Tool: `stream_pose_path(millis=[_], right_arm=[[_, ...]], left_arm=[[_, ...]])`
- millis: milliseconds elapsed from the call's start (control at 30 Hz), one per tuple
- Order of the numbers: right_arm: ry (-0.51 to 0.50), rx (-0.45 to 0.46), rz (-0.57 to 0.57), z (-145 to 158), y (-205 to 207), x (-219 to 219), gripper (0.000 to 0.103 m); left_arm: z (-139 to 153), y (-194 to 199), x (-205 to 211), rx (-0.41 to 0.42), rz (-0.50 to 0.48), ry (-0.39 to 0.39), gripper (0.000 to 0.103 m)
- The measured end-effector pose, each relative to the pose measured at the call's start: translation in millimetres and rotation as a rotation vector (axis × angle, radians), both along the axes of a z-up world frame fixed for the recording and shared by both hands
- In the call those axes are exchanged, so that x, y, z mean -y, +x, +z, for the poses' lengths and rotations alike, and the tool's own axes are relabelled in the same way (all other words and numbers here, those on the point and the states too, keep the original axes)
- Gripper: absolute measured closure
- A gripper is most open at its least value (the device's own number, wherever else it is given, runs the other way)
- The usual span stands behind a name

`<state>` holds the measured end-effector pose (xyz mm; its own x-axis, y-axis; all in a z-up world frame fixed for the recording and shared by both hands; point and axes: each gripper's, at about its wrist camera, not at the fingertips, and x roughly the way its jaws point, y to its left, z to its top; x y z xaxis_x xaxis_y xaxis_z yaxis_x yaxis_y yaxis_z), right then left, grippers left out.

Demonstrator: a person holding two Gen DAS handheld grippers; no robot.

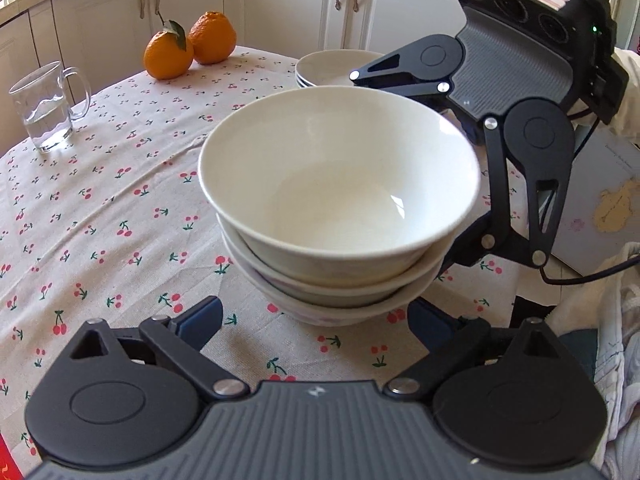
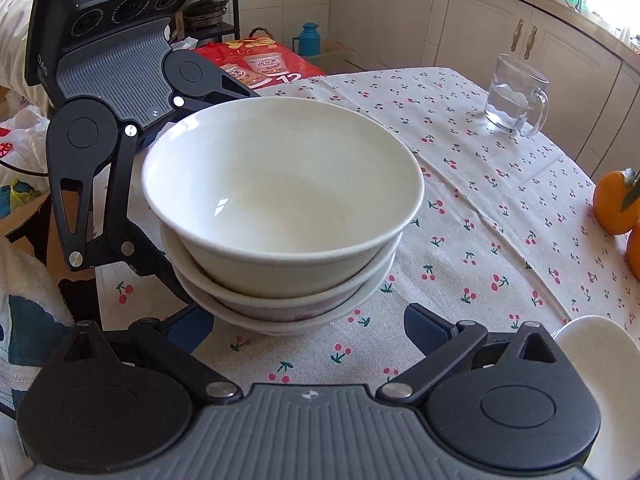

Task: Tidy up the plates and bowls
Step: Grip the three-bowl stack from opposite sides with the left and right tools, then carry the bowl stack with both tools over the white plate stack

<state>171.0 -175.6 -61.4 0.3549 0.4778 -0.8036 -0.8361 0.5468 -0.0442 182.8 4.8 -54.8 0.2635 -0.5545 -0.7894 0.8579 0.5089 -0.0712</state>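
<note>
While the stack of three bowls [image 1: 340, 208] is sitting on the cherry-print counter [image 1: 100, 208], the left tool [image 1: 316, 320] and right tool [image 2: 308, 320] are flanking it from opposite sides, both spread wide, pads not touching the bowls. Plates [image 1: 332, 66] are lying stacked just behind, oranges [image 1: 188, 46] and glass mug [image 1: 44, 108] well apart.

Three white bowls [image 1: 340, 184] nested upright mid-bench, stack of shallow white plates [image 1: 332, 66] just behind.
</note>
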Motion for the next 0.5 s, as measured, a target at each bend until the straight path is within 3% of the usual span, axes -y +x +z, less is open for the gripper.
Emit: stream_pose_path(millis=[500], right_arm=[[-0.030,-0.024,0.096,7.0,5.4,-6.4,0.008]], left_arm=[[5.8,7.1,2.8,0.053,-0.151,0.031,0.016]])
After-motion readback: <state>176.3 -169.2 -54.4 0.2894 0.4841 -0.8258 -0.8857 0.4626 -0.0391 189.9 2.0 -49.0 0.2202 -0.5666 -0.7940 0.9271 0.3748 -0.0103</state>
